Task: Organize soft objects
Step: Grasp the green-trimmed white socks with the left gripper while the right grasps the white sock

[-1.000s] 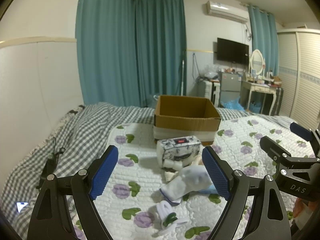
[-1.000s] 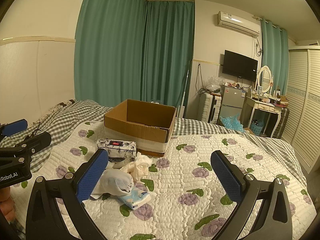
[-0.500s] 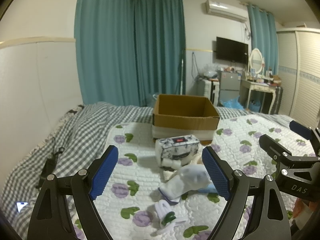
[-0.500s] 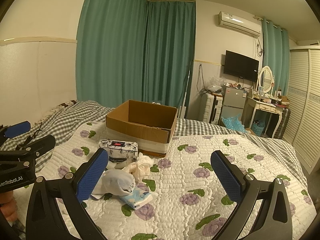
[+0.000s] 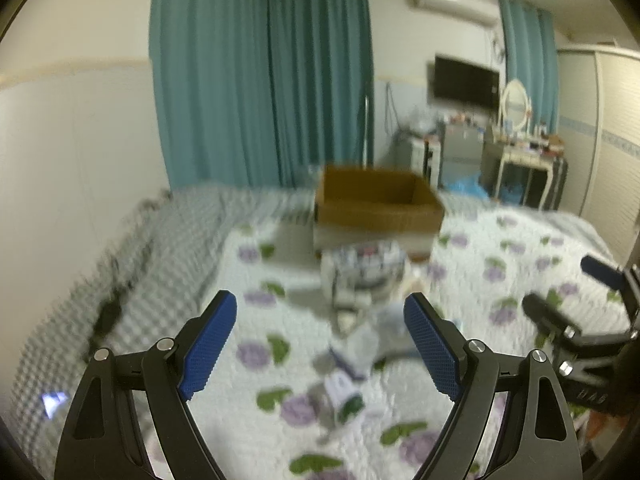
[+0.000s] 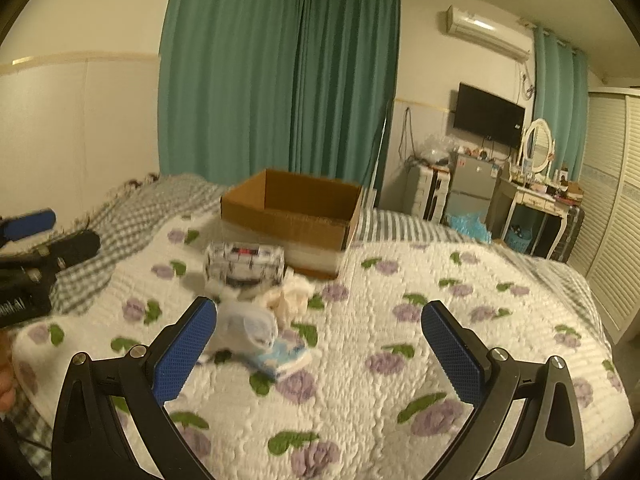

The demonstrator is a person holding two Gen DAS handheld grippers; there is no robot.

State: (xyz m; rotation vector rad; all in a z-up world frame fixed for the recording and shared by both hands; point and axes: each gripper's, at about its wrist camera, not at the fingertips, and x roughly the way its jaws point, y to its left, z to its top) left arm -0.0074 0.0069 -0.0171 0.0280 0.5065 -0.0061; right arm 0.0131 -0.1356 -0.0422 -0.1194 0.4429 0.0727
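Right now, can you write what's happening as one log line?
left gripper: open, empty | right gripper: open, empty | soft pile: on quilt | cardboard box: behind pile

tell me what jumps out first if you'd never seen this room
The open brown cardboard box sits mid-bed on the white quilt printed with purple flowers, tall teal curtains behind it. In front of the box lies a patterned tissue pack and a small heap of white soft items. Both claws, left and right, hang open and empty.
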